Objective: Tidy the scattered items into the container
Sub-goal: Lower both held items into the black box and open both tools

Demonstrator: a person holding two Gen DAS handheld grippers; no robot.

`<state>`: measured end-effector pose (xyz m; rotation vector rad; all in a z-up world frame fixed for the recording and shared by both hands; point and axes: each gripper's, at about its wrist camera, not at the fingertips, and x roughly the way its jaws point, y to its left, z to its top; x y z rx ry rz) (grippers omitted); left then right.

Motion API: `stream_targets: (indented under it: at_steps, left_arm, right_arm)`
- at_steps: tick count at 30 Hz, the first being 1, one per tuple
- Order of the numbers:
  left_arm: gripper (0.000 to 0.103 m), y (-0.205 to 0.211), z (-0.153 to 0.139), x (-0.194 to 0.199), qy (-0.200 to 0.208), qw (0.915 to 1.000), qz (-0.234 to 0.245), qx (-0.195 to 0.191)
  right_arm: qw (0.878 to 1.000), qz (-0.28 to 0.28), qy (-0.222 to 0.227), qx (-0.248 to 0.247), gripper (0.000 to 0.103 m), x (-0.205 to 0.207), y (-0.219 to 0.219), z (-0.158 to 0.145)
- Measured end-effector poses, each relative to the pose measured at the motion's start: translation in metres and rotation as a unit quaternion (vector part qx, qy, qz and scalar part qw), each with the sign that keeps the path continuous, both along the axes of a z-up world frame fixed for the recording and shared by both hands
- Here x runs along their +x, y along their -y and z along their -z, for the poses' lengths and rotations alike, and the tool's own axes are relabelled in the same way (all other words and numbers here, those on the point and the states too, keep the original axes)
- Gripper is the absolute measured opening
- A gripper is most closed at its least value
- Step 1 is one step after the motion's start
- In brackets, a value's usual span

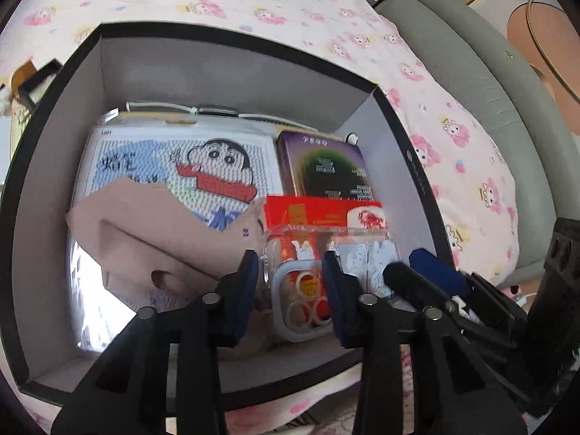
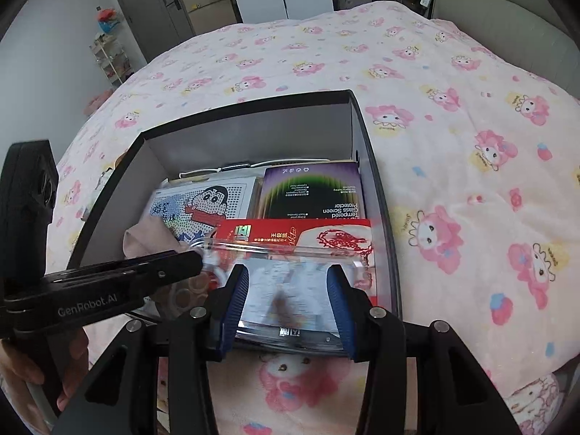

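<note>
Clear plastic packet (image 2: 290, 282) sits at the near edge of our black box (image 2: 253, 108) on the bed. Both grippers' fingers (image 1: 250, 275) pinch it. It feels light, slippery and bendy, so we hold its sides.

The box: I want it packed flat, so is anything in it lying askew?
Yes. The beige cloth lies crumpled across the cartoon board at the box's left, covering its lower corner.
</note>
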<state>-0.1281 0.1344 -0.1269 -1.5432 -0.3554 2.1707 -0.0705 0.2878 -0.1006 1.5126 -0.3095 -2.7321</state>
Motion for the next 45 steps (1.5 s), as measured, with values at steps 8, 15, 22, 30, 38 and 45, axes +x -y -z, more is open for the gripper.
stream_targets:
  at_steps: [8, 15, 22, 30, 38, 45]
  left_arm:
    - [0.036, 0.025, -0.003, 0.000, 0.007, 0.9990, -0.033, 0.031]
    - [0.032, 0.000, 0.002, 0.002, 0.034, 0.9973, 0.028, 0.058]
    - [0.031, 0.005, -0.009, 0.002, 0.006, 0.9990, -0.010, 0.042]
    - [0.037, -0.010, 0.011, -0.002, 0.028, 0.9996, -0.002, -0.007]
    - [0.047, -0.005, -0.030, 0.022, -0.054, 0.9984, 0.013, 0.004]
    - [0.058, 0.004, -0.082, 0.050, -0.141, 0.9895, 0.028, 0.008]
  right_arm:
    - [1.000, -0.001, -0.002, -0.020, 0.041, 0.001, -0.002, -0.001]
    - [1.000, 0.002, 0.003, -0.018, 0.041, 0.000, 0.002, -0.001]
    - [1.000, 0.018, 0.003, -0.024, 0.041, -0.001, -0.007, -0.002]
    - [1.000, 0.018, 0.011, -0.003, 0.042, -0.001, -0.001, 0.000]
    - [0.999, 0.039, -0.004, -0.013, 0.046, 0.007, -0.005, -0.015]
    - [0.996, 0.057, -0.067, 0.005, 0.053, 0.031, 0.001, -0.060]
